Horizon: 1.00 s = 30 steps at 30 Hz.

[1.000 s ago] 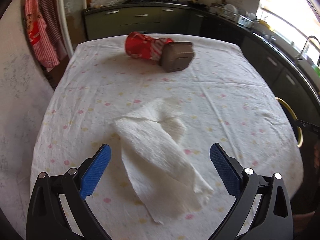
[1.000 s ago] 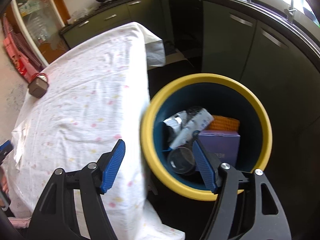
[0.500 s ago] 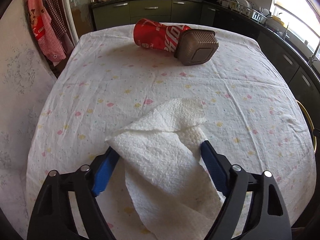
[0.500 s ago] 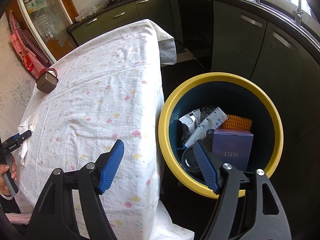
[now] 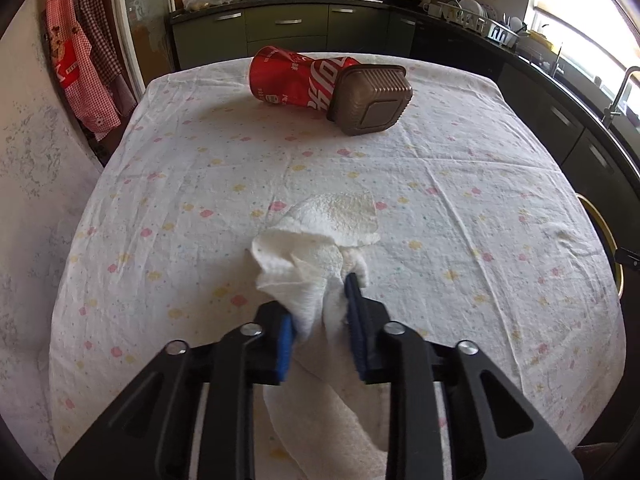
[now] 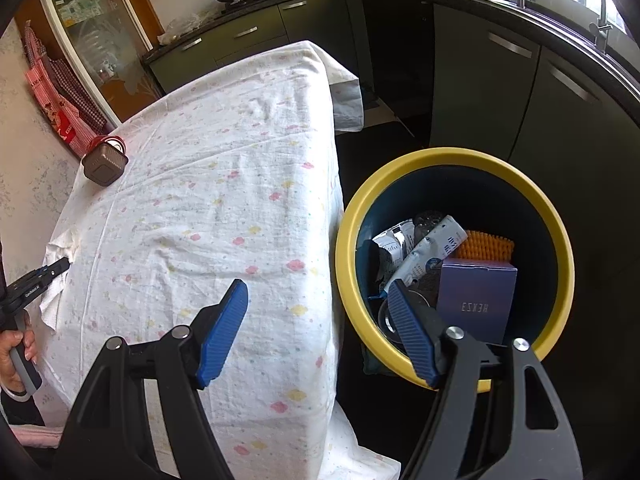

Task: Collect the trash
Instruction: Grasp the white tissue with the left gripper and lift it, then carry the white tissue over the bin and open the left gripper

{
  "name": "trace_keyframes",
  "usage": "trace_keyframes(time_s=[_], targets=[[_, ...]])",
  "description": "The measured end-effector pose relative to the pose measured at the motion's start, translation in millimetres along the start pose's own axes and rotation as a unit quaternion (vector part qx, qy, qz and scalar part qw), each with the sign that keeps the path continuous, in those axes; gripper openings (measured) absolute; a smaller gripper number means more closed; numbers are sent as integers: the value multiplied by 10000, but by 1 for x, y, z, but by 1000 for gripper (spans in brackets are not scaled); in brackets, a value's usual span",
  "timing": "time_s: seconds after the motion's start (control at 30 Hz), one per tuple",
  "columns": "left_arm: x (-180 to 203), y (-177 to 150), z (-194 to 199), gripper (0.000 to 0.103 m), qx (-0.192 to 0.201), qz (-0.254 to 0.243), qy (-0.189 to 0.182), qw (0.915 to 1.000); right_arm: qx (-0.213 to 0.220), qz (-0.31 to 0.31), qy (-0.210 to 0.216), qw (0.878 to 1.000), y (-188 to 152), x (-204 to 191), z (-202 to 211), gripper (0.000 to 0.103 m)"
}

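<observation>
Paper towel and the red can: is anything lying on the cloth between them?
Nothing. In the left wrist view, only bare flowered tablecloth lies between the paper towel and the red can.

Left wrist view: looked down, close over the near end of the tabletop (image 5: pixel 460 184), facing 12 o'clock toward the kitchen cabinets (image 5: pixel 288 28).
Right wrist view: looked down from higher, over the tabletop's side edge and the bin (image 6: pixel 448 160) at 3 o'clock.
Shared: the tabletop, brown container (image 5: pixel 370 100), paper towel (image 6: pixel 54 248), and cabinets.
</observation>
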<state>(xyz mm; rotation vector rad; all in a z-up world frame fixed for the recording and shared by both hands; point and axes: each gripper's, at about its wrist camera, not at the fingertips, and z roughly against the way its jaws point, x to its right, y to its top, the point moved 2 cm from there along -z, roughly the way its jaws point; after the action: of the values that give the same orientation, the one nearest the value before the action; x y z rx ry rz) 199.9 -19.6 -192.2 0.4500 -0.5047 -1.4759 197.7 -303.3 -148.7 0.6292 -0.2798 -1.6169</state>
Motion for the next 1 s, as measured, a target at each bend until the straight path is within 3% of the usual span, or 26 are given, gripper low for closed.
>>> trace_keyframes(time_s=[0.27,0.47,0.63,0.8,1.0], targets=[[26,2,39,16,354,-345,-325,9982,358,-312,196,9987,-12,0,27,69],[79,17,73,16,606,-951,-810,9903,610,-466,42,9970,-18,12,46,70],[151,34,87,16,719,-1624,-1335,9750,867,-778,-167,9931,-26,43,65,70],[242,45,79,17,503,-2305,-1968,9516,992,-1225,-387,9867,-45,88,79,71],[351,53,48,17,184,-2908,-2398,9261,1030,-1772,-566,9771,-72,142,86,71]])
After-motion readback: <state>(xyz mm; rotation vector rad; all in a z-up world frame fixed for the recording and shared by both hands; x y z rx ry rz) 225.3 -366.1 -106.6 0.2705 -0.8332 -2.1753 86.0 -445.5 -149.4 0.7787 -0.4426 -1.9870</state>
